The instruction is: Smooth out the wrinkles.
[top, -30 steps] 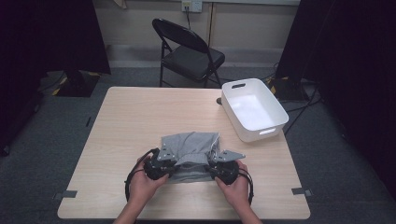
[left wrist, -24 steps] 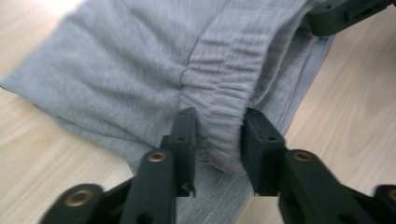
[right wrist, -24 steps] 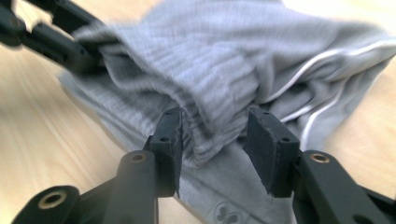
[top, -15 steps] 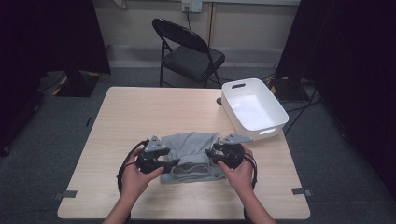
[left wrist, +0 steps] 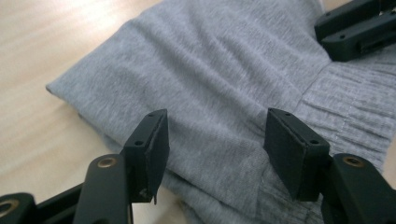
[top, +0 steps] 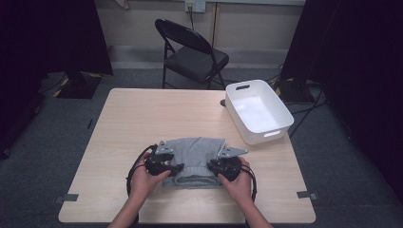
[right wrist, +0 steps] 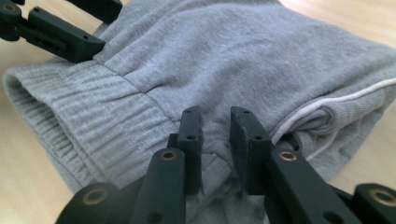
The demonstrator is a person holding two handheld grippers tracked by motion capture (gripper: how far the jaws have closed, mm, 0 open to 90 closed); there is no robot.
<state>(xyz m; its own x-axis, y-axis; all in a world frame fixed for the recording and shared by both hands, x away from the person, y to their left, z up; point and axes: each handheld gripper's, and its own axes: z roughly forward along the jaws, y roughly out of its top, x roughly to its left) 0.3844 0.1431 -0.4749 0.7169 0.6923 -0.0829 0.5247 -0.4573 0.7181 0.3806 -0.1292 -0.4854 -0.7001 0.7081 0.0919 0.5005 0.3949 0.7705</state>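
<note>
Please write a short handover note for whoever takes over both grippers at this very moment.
Left gripper: open, jaws astride the grey garment near its ribbed band, gripping nothing.
Right gripper: jaws narrowly apart over the cloth; whether any is pinched cannot be told.
The garment lies folded into a compact bundle at the table's near edge.
The white bin, far right, holds nothing.
Likely left: tidy the fold, perhaps move the bundle to the bin.

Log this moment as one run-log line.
work: folding grey garment on table | left claw: open over cloth | right claw: narrow gap, grip unclear | white bin: apart, at right
</note>
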